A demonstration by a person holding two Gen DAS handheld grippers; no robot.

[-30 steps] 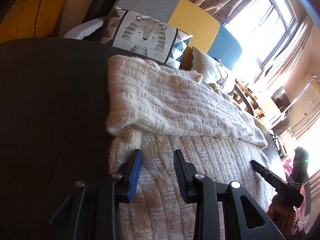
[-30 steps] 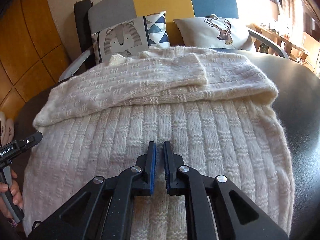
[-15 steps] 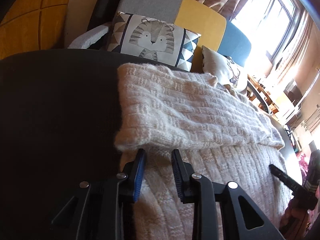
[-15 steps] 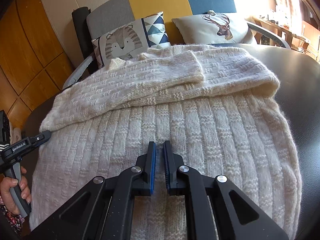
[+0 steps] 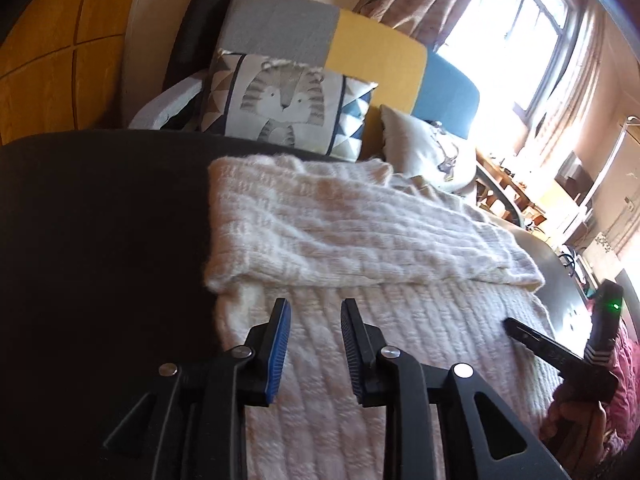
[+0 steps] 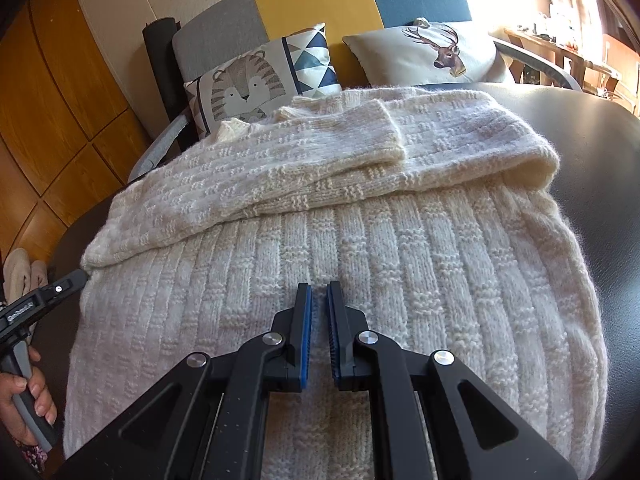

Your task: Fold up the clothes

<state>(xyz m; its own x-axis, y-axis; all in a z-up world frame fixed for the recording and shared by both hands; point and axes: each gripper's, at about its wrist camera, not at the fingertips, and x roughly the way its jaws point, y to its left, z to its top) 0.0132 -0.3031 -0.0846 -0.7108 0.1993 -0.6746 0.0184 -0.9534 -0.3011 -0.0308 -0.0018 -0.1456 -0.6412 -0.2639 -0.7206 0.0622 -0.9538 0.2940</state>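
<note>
A cream knitted sweater (image 5: 360,240) lies flat on the black table (image 5: 100,240), with both sleeves folded across its upper part (image 6: 320,168). My left gripper (image 5: 314,308) hovers over the sweater's left side, just short of the folded sleeve's edge. Its jaws are opening and nothing is between them. My right gripper (image 6: 319,292) is shut over the middle of the sweater's body (image 6: 400,260) and holds nothing. Each gripper shows in the other view: the left gripper (image 6: 78,279) at the sweater's left edge, the right gripper (image 5: 516,326) over its right part.
Behind the table stands a grey, yellow and blue sofa (image 6: 320,4) with a tiger cushion (image 6: 248,88) and a deer cushion (image 6: 432,56). A wood-panelled wall (image 6: 60,100) is on the left, a bright window (image 5: 512,32) and cluttered furniture on the right. A person's hand (image 6: 28,400) holds the left gripper's handle.
The left gripper's jaws narrowed at the folded sleeve's edge, then widened again as it rose and drew back a little. The right gripper stayed where it was, shut.
</note>
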